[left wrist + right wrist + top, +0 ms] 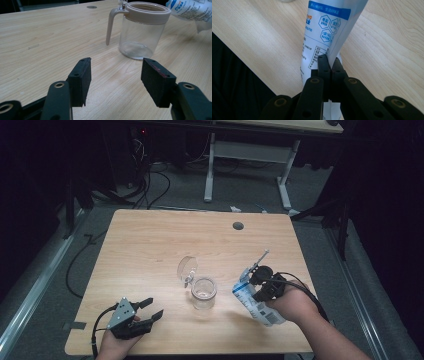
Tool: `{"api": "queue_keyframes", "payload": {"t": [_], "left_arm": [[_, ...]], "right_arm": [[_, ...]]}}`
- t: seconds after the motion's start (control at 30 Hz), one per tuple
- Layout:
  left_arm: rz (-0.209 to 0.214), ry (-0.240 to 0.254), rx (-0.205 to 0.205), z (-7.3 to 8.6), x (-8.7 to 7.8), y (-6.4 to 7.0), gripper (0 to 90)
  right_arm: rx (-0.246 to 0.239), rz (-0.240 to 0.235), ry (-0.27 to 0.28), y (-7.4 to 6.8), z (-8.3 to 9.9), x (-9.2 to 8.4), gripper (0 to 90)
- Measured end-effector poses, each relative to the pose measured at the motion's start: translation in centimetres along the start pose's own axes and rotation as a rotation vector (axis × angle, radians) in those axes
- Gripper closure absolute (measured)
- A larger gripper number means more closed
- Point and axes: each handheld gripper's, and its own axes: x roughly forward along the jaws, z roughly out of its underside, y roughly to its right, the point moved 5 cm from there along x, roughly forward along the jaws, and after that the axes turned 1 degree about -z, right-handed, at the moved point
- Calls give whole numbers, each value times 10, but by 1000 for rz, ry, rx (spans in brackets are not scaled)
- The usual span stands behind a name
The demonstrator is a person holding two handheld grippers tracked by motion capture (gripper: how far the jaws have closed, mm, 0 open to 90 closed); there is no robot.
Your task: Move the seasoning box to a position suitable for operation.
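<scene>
Pouch [329, 27] pinched by right gripper [329, 62] | left gripper [116, 75] agape near jar [140, 32]

Dim room, grey carpet floor [250, 190]

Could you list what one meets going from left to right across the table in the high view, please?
Left gripper, open and empty → clear jar with its lid flipped open → white and blue pouch → right gripper, shut on the pouch.
</scene>
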Motion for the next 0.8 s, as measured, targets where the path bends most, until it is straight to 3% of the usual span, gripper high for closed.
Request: {"api": "queue_keyframes", "payload": {"t": [0.1,0.23,0.3,0.43,0.53,0.7,0.8], "left_arm": [[4,2,5,0,0,2,421],[12,-5,23,0,2,6,429],[19,-5,22,0,2,7,427],[30,-5,26,-1,3,11,426],[39,-2,37,-2,6,16,437],[89,11,24,-14,19,37,437],[139,-18,38,-22,33,58,455]], "right_arm": [[14,-2,-8,-1,0,0,900],[-17,0,-23,-3,2,6,900],[15,-10,-23,-5,2,6,900],[-9,-10,-17,-4,3,5,900],[18,-9,-21,-5,4,2,900],[17,-13,-7,-4,6,1,900],[24,-15,-1,-5,8,0,900]]}}
